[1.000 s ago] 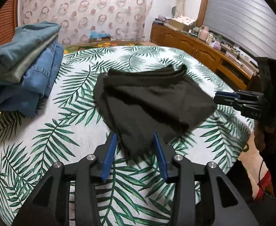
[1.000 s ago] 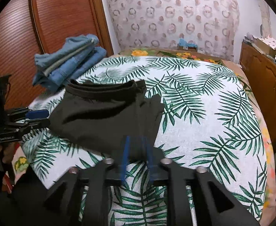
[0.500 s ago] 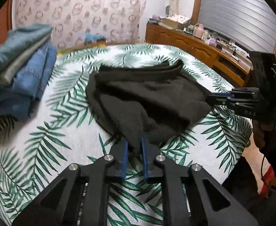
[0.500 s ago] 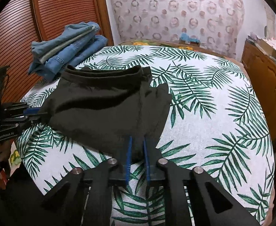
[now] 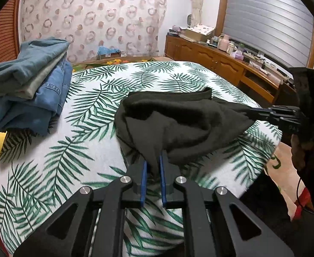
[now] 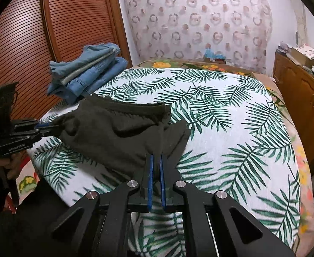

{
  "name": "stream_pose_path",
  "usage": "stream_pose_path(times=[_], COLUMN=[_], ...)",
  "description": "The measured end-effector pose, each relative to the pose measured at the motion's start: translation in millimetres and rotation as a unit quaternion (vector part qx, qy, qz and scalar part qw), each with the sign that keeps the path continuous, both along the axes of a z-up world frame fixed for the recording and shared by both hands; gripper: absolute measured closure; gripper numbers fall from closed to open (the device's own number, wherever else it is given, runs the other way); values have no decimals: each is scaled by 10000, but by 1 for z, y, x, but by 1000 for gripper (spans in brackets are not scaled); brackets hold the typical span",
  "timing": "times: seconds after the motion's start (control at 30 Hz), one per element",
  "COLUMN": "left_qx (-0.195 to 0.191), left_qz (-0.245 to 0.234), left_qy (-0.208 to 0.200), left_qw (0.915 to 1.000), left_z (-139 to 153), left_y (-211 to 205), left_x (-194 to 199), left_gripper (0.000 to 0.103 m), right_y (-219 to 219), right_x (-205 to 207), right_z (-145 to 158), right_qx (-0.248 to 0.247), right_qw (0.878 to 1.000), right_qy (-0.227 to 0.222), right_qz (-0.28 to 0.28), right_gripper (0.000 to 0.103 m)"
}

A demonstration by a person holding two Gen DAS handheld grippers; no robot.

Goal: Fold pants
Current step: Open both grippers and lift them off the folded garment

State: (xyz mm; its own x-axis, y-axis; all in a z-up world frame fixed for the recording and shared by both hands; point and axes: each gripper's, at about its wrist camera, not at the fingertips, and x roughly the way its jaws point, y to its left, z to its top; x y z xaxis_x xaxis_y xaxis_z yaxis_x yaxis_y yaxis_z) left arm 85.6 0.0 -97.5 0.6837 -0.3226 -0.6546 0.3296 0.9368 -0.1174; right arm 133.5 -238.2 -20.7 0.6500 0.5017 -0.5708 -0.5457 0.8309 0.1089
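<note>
The near corners of the black pants [image 5: 178, 124] vanish between blue pads, so how much cloth each claw has taken cannot be seen. The left claw [image 5: 153, 167] is clamped on one bunched corner, its jaws having just closed onto the fabric; the right claw [image 6: 155, 165] is pinched tight on the other corner. In the right wrist view the left claw's tips are buried in the cloth's edge, and the person's hand [image 6: 0, 167] below it is cut off by the frame. White lettering on that claw's side is too small and blurred to read. The pants lie in the middle of the bed [image 6: 232, 150], their near edge pulled up off the sheet while the far waistband rests on it. The bed wears a white sheet printed with green palm fronds. A stack of folded jeans [image 5: 28, 90] sits well apart at the far left corner. Behind are a ring-patterned curtain [image 6: 199, 21], a slatted wooden wardrobe door [image 6: 28, 38] and a cluttered wooden sideboard [image 5: 221, 64] beneath a grey roller blind [image 5: 268, 21].
</note>
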Motion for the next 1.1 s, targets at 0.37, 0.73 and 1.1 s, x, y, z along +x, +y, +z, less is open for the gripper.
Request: stream_pose_path(times=[0.37,0.73,1.1], left_qx=[48,-34,1], left_qz=[-128,153,283], left_qy=[151,-1,190], left_qw=[9998,9999,9994], left_z=[-1,7,-4], left_y=[-13,-1,1], left_x=[-21,-2,36], left_gripper=[86,27,27], right_y=[-11,-2,11], right_x=[-18,-22,7], right_z=[-7,2,5], right_qx=[-97,-177,-208], right_qw=[9998,9996,9993], right_qy=[185,-159,-278], right_qz=[-10,-127,-118], right_gripper=[98,89,72])
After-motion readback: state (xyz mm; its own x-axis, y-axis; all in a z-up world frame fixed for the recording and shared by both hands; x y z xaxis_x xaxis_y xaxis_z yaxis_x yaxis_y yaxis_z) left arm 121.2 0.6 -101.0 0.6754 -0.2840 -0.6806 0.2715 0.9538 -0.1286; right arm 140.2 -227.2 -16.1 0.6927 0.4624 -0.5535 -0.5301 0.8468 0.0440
